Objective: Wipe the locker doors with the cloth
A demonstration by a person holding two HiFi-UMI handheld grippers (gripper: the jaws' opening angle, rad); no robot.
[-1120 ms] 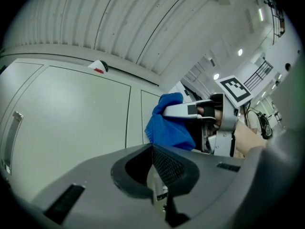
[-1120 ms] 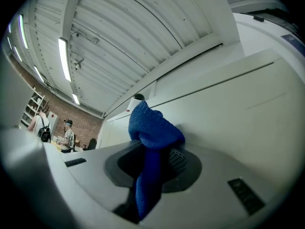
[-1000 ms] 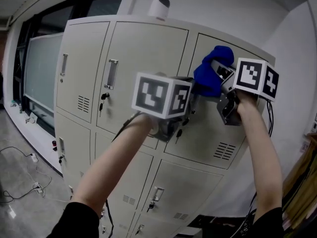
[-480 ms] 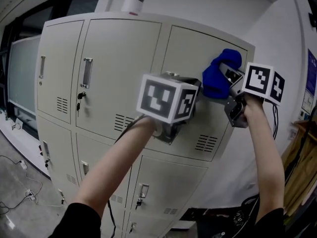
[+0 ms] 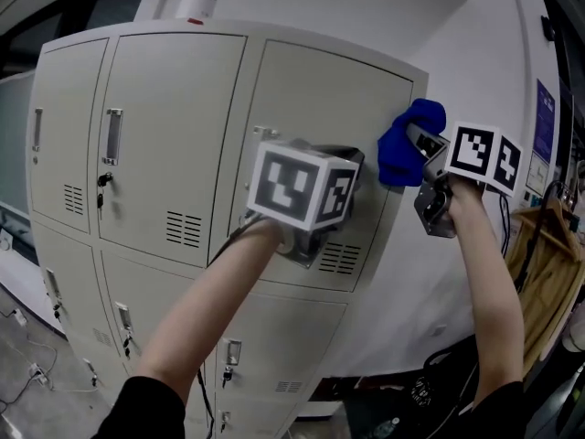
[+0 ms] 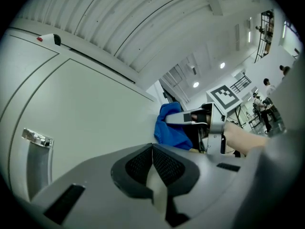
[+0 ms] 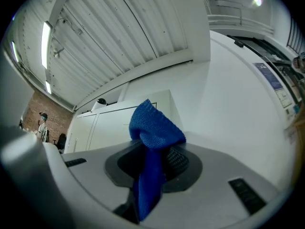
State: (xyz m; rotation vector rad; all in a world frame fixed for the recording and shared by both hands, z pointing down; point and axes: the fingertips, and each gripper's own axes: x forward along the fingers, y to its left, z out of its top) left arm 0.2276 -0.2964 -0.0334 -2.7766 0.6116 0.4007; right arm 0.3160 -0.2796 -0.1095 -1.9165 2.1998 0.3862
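The beige lockers fill the head view. A blue cloth is bunched at the right edge of the upper right locker door, and my right gripper is shut on it. In the right gripper view the cloth sticks up from between the shut jaws and hangs down in front of them. My left gripper is shut with nothing in it, close to the same door, left of the cloth. In the head view its marker cube hides its jaws.
A white dome-shaped device stands on top of the lockers. A bare white wall lies right of the cabinet. Wooden hangers are at the far right. A metal door handle is left of my left gripper.
The cloth and my right gripper have slid right across the upper right door to its right edge. My left gripper has followed rightward, and the view has turned right.
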